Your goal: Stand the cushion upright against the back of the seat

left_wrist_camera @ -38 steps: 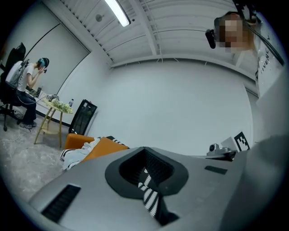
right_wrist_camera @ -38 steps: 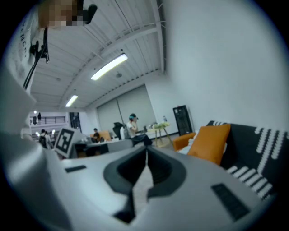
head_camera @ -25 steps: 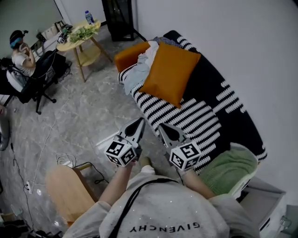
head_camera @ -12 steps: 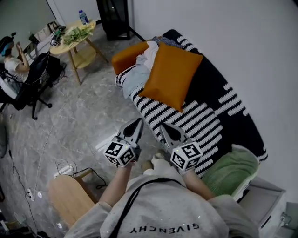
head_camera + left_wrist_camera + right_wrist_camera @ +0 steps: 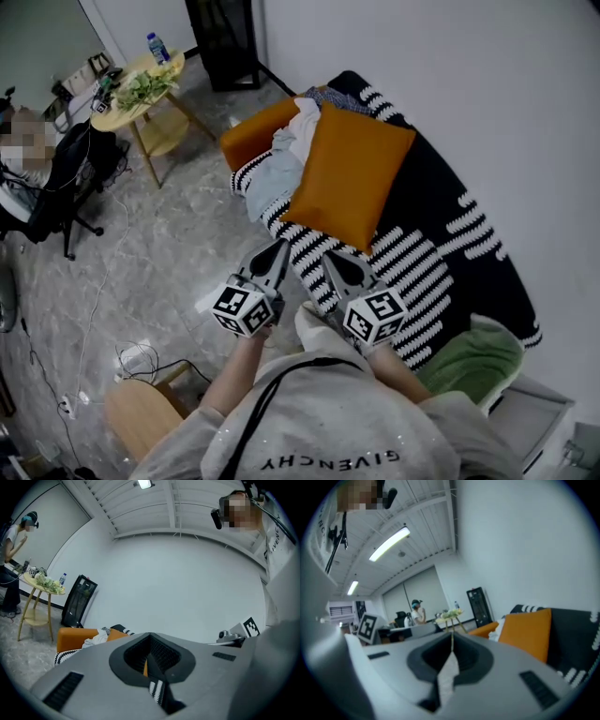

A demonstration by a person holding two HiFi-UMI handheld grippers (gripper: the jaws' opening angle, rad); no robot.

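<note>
An orange cushion point(image 5: 349, 175) stands tilted on the black-and-white striped sofa point(image 5: 427, 272), leaning toward the dark backrest; the right gripper view shows the orange cushion point(image 5: 528, 632) at the right. My left gripper point(image 5: 280, 248) is shut with nothing in it, in front of the sofa's front edge. Beside it my right gripper point(image 5: 327, 256) is shut too, empty, just short of the cushion's lower corner. In the left gripper view only a sliver of the cushion point(image 5: 146, 668) shows between the jaws.
Crumpled pale clothes point(image 5: 281, 161) and an orange armrest point(image 5: 251, 134) lie at the sofa's far end. A green cushion point(image 5: 473, 356) sits at the near end. A round wooden table point(image 5: 142, 89) with a bottle, a person on an office chair, and floor cables are at left.
Both grippers have moved forward toward the sofa, staying shut; the cushion now looks nearer to them. The cushion itself has not moved.
</note>
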